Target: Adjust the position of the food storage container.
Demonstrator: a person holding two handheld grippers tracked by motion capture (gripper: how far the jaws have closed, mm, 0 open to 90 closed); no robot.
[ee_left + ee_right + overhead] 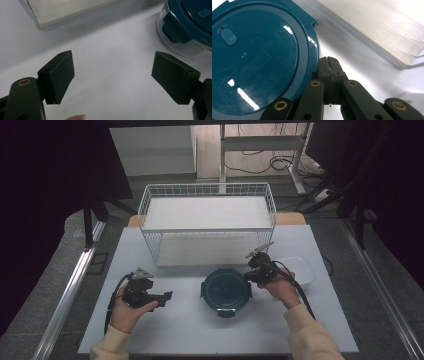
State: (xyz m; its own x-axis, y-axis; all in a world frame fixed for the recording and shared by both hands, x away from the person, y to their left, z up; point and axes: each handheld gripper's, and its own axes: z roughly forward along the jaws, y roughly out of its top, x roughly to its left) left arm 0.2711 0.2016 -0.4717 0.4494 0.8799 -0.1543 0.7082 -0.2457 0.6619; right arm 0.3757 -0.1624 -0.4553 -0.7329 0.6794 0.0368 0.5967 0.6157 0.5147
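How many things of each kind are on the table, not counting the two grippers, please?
Round container with dark blue lid: 1
White wire basket: 1
White rectangular tray: 1
Total: 3

In the left gripper view the box [185, 27] is cut off at the top right corner. Right of the box, the right gripper [256, 270] partly hides a white tray [300, 270].
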